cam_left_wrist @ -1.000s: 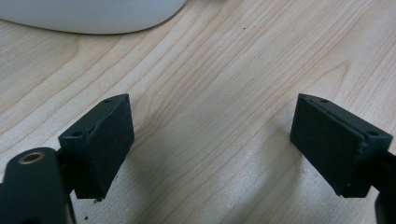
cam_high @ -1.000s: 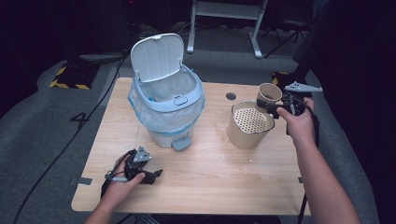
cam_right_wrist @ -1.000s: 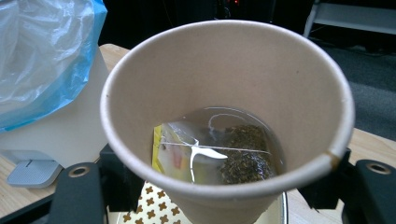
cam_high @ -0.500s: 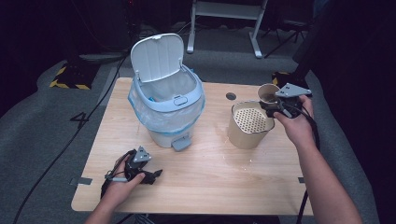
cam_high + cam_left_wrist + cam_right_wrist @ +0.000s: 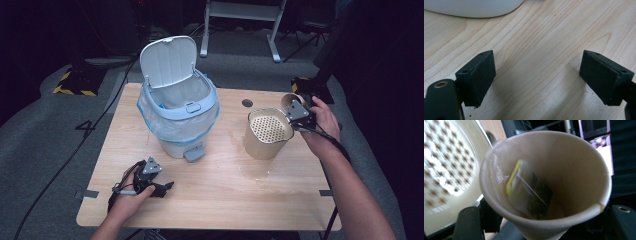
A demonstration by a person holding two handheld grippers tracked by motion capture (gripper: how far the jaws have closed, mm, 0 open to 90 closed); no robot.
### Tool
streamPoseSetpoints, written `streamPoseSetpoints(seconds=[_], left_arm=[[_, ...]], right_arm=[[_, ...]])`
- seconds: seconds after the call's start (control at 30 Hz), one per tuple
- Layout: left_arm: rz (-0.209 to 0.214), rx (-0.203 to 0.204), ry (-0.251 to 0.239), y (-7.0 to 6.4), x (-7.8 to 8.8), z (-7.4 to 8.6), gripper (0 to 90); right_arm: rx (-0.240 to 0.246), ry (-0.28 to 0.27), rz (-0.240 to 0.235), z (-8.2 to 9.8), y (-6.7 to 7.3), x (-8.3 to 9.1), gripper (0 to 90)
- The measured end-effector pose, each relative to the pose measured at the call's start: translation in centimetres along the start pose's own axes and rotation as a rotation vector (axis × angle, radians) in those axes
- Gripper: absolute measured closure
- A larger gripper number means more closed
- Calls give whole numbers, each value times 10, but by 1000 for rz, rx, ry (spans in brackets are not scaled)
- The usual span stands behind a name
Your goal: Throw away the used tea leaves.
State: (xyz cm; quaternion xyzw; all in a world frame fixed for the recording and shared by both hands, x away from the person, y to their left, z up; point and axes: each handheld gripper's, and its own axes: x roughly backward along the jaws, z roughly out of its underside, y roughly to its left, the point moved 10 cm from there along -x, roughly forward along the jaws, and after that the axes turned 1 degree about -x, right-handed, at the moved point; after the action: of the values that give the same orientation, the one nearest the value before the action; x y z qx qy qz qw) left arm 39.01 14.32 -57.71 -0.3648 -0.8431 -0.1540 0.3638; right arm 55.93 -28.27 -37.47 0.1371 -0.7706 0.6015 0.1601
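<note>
My right gripper (image 5: 295, 111) is shut on a tan paper cup (image 5: 554, 182), tipped toward the beige canister with a perforated strainer top (image 5: 269, 131). Inside the cup a wet tea bag with a yellow tag (image 5: 529, 192) clings to the wall. The strainer (image 5: 446, 165) lies just left of the cup in the right gripper view. My left gripper (image 5: 162, 188) rests open on the wooden table (image 5: 544, 50) near the front left, nothing between its pads (image 5: 482, 75). A white pedal bin (image 5: 179, 107) with a blue liner stands open at the back left.
The bin's pedal (image 5: 194, 154) juts toward the front. A wet patch (image 5: 265, 172) spreads on the table (image 5: 225, 200) in front of the canister. A round cable hole (image 5: 247, 103) sits near the far edge. Cables trail over the grey floor on the left.
My right gripper has swung the paper cup left and tipped it toward the canister's strainer. The left gripper has stayed where it was.
</note>
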Motion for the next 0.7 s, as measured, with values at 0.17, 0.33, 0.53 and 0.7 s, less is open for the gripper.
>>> streamPoseSetpoints(seconds=[0.17, 0.33, 0.53, 0.7], left_arm=[[0, 0, 0, 0, 0, 0, 139], [-1, -3, 0, 0, 0, 0, 139], [-1, 0, 0, 0, 0, 0, 139], [0, 0, 0, 0, 0, 0, 139]], right_arm=[[216, 73, 93, -3, -1, 1, 321], [483, 137, 201, -9, 1, -2, 321], [777, 219, 352, -17, 0, 1, 322], [913, 235, 428, -28, -1, 6, 322]])
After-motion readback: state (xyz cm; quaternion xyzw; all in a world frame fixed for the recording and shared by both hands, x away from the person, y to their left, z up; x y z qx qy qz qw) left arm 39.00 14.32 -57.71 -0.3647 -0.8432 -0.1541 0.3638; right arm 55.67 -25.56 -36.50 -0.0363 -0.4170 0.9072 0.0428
